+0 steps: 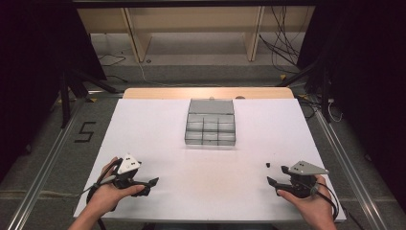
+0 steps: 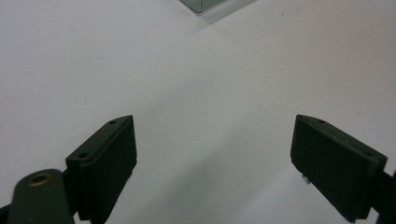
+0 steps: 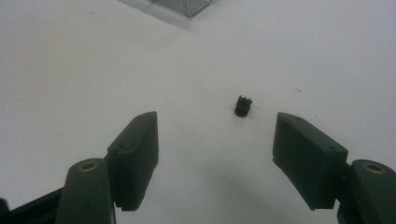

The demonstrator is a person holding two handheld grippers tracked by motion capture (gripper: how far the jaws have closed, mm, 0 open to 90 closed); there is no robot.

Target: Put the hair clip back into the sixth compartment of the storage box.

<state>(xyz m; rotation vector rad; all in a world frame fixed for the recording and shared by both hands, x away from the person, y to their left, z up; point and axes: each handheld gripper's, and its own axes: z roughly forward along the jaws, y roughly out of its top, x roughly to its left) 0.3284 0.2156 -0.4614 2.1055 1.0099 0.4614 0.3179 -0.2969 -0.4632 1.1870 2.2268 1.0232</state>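
- Small black part (image 3: 243, 106), knurled or toothed on top, maybe a tiny gear or screw cap; sits loose on the white worktop (image 1: 206, 167), just ahead of the right claw (image 3: 215, 140), well apart from the clear compartment box (image 1: 210, 128).
- Right claw spread wide, nothing between the pads.
- Left claw (image 2: 214, 154) also spread, over bare worktop.
- Judged: very light, rigid, prone to roll or skitter. Pinch across its sides, low, centred on the pads.
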